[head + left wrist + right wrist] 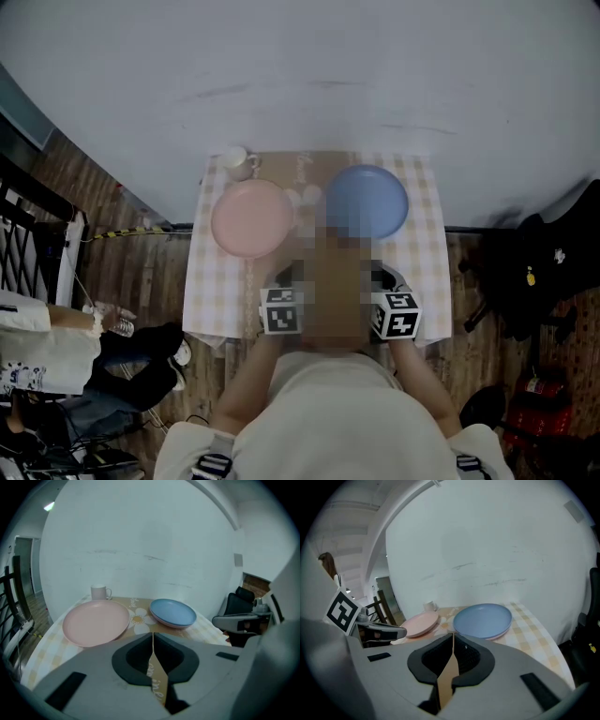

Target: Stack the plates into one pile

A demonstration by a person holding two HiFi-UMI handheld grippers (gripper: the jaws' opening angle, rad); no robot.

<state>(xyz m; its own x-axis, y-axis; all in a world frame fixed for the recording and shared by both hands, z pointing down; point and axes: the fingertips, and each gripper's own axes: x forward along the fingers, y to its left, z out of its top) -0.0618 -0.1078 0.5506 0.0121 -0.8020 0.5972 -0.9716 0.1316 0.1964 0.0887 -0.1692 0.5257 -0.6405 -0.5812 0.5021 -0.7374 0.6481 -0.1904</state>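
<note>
A pink plate [251, 217] [96, 622] [421, 623] lies on the left half of the small checked table [208, 281]. To its right lies a blue plate [367, 202] [172, 612] [483, 619], and a pinkish rim shows under it. Both grippers hover over the table's near edge, short of the plates. My left gripper [284, 277] [153, 634] is shut and holds nothing. My right gripper [386, 279] [453, 635] is also shut, with nothing between its pads. Each gripper shows at the side of the other's view.
A white mug [236, 159] [99, 592] stands at the table's far left corner, behind the pink plate. A white wall rises directly behind the table. A black chair and bags [539, 272] stand to the right. To the left are a seated person [56, 347] and a dark rack [28, 234].
</note>
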